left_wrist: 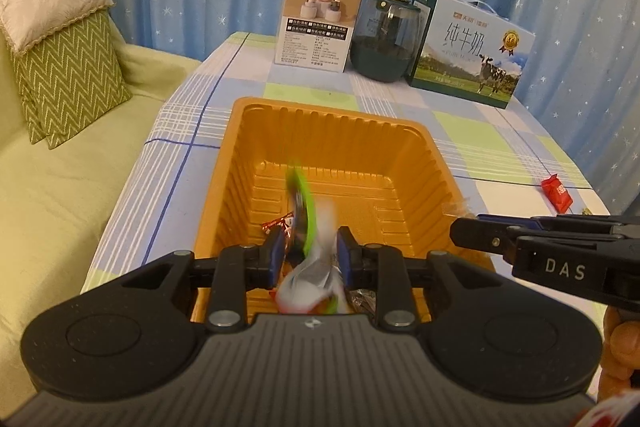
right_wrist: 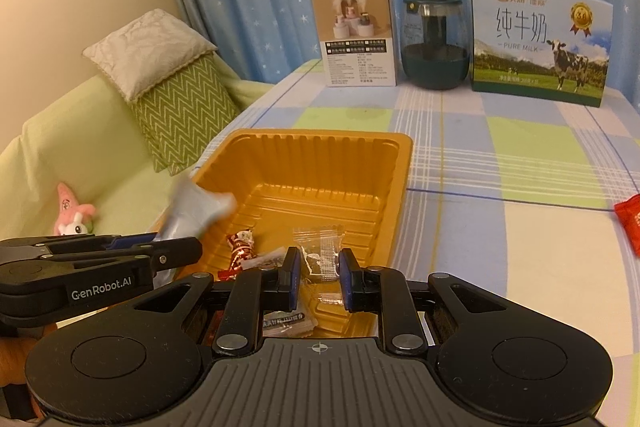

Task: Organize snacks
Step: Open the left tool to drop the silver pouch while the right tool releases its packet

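An orange plastic tray (left_wrist: 320, 111) (right_wrist: 320, 139) sits on the checked tablecloth. My left gripper (left_wrist: 310, 247) (right_wrist: 180, 245) hangs over the tray's near left part. A crumpled green-and-white snack packet (left_wrist: 310, 211) (right_wrist: 196, 211) stands blurred between its blue pads and touches both. My right gripper (right_wrist: 319, 267) (left_wrist: 466, 225) hovers over the near right part of the tray, jaws close together, with nothing gripped. In the tray lie a red wrapped candy (right_wrist: 240, 247) (left_wrist: 276, 225), a clear packet (right_wrist: 320, 247) and a black-labelled packet (right_wrist: 286, 323). A red packet (left_wrist: 557, 193) (right_wrist: 630, 223) lies on the cloth to the right.
At the back of the table stand a white box (left_wrist: 316, 23), a dark glass jar (left_wrist: 386, 39) and a milk carton (left_wrist: 472, 55). A green sofa with cushions (left_wrist: 60, 67) and a pink plush toy (right_wrist: 72, 211) lies left of the table. A hand (left_wrist: 618, 347) holds the right gripper.
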### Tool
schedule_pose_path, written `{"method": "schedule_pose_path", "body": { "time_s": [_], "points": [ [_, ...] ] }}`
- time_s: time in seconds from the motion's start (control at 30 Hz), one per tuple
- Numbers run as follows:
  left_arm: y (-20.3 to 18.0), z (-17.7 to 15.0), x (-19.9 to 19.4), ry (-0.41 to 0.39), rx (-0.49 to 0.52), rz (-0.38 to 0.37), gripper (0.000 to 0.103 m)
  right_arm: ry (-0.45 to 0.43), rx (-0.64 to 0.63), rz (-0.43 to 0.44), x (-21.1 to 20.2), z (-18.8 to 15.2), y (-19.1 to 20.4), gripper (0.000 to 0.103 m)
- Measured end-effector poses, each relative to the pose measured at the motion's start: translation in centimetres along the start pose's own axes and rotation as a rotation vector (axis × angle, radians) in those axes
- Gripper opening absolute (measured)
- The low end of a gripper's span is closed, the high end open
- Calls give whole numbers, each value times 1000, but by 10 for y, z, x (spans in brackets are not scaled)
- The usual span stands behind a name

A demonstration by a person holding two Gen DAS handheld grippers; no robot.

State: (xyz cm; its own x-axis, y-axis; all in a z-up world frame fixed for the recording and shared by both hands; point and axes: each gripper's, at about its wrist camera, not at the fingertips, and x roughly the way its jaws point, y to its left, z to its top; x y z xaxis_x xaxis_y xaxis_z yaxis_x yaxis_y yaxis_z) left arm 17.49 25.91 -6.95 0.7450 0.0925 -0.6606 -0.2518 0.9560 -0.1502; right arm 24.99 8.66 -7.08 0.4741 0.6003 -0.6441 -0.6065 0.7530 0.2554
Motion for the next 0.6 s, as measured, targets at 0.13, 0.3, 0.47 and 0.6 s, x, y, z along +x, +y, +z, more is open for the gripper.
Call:
{"method": "schedule_pose_path", "body": {
  "time_s": [0.13, 0.3, 0.47, 0.6],
  "points": [
    [6, -4, -2, -12, -11, 18, 31, -1, 12, 4, 3, -1, -2, 21],
    [13, -7, -7, -29, -28, 23, 31, -6, 16, 10, 4, -2, 0, 21],
    [13, -8, -11, -47, -34, 20, 31, -17, 21, 18, 5, 0, 2, 21],
    [12, -10, -12, -40, -20, 19, 31, -32, 47, 29, 1, 0, -2, 25]
  ]
}}
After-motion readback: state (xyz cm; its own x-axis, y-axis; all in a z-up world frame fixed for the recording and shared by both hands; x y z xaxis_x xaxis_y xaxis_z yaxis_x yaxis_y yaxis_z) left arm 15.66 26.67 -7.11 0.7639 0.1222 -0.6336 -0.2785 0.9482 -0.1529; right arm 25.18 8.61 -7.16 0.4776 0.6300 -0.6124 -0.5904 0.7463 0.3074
